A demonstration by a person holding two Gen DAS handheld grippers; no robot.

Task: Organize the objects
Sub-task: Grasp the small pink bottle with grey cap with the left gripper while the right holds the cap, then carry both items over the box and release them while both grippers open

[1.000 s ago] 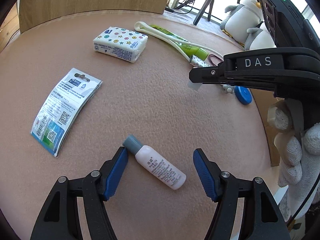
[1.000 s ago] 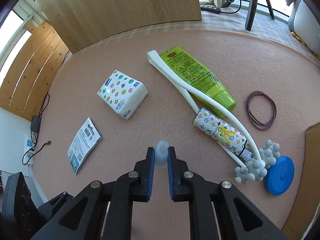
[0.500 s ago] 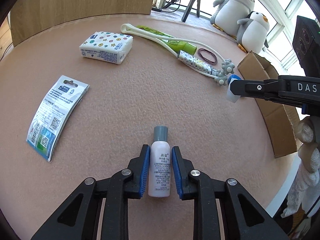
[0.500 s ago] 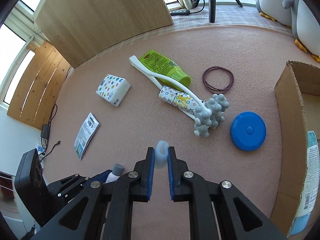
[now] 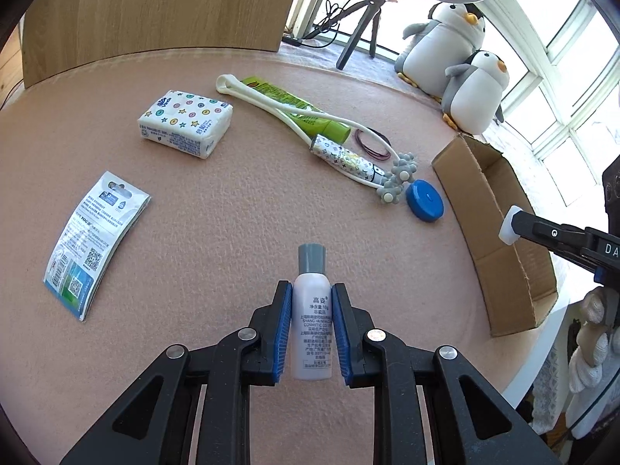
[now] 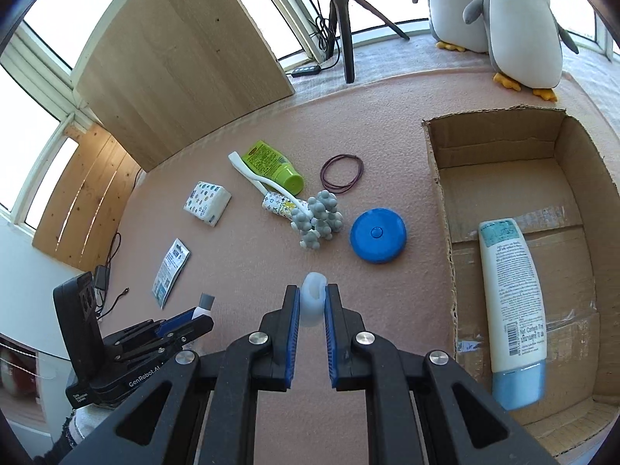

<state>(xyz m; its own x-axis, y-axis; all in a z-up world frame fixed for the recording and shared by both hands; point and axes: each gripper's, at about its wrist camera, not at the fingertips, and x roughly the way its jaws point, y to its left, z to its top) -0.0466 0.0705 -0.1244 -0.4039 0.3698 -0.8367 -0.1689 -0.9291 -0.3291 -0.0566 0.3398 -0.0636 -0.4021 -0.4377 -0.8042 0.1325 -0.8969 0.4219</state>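
My left gripper (image 5: 312, 294) is shut on a small white bottle (image 5: 313, 329) with a grey cap, held above the pink table. It also shows in the right wrist view (image 6: 201, 316). My right gripper (image 6: 312, 302) is shut on a small white cap-like piece (image 6: 314, 302), which also shows at the right of the left wrist view (image 5: 508, 226) beside the open cardboard box (image 5: 503, 267). The box (image 6: 438, 178) holds a white tube with a blue cap (image 6: 511, 310).
On the table lie a tissue pack (image 5: 186, 124), a flat packet (image 5: 93, 240), a green tube (image 5: 302, 112), a patterned tube (image 5: 348, 159), a white massager (image 5: 395, 182), a blue disc (image 5: 425, 205) and rubber bands (image 5: 372, 143). Two plush penguins (image 5: 453, 66) stand behind.
My left gripper closed on the white bottle and lifted it off the table. My right gripper carried the white piece to the right, toward the cardboard box.
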